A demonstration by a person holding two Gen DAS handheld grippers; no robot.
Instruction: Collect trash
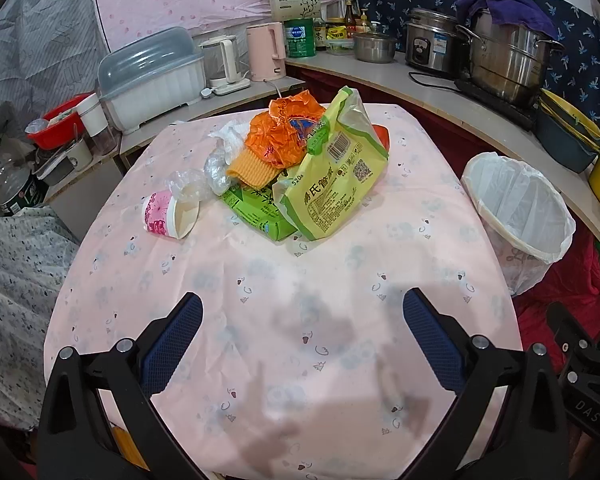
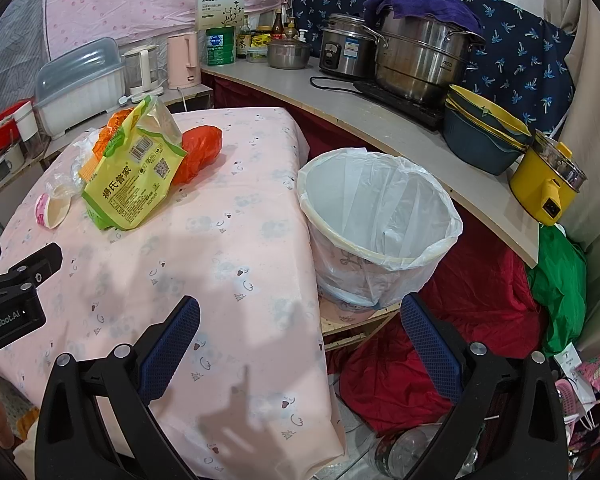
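Note:
A trash pile lies on the pink table: a yellow-green food bag, an orange plastic bag, a green packet, crumpled clear plastic and a tipped pink paper cup. A white-lined bin stands right of the table. My left gripper is open and empty, above the table's near part. My right gripper is open and empty, over the table's right edge near the bin.
A counter behind the bin holds steel pots, a rice cooker, stacked basins and a yellow pot. Kettles and a dish box stand behind the table. Red cloth lies below.

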